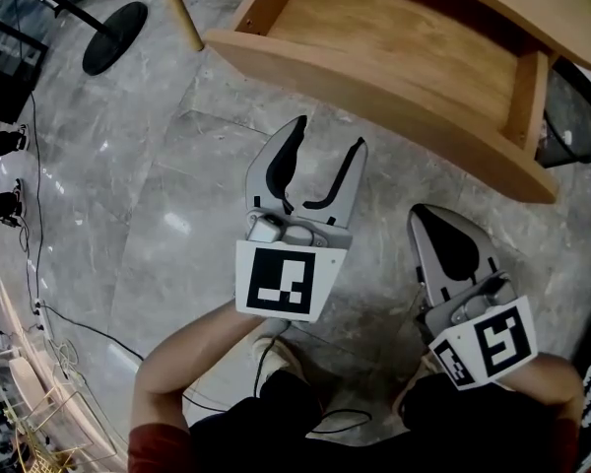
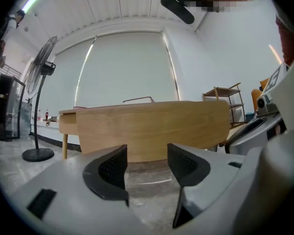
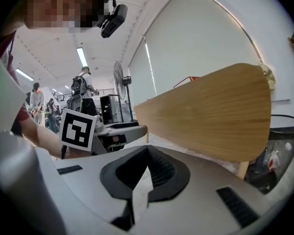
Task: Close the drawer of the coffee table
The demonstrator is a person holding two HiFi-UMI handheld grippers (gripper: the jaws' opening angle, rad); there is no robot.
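A black fan base stands on the grey stone floor, well to the left of the left claw and further forward. Thin cables trail over the floor to that claw's left.

The left claw is released: its jaws stand apart, and in its own view only floor shows between them. It points at the drawer, which stands pulled out of the counter just ahead of the claw tips, not touching them. The drawer's curved wooden front faces the claw and spans the view beyond both jaws. A marker cube sits on the back of this claw, with a hand behind it.

To the right, a little nearer the person, the right claw is clenched on nothing, its jaw pads meeting at the tips. The right end of the drawer front lies ahead of it, apart from it.

A black bin stands on the floor beyond the right claw, just right of the drawer's right end.
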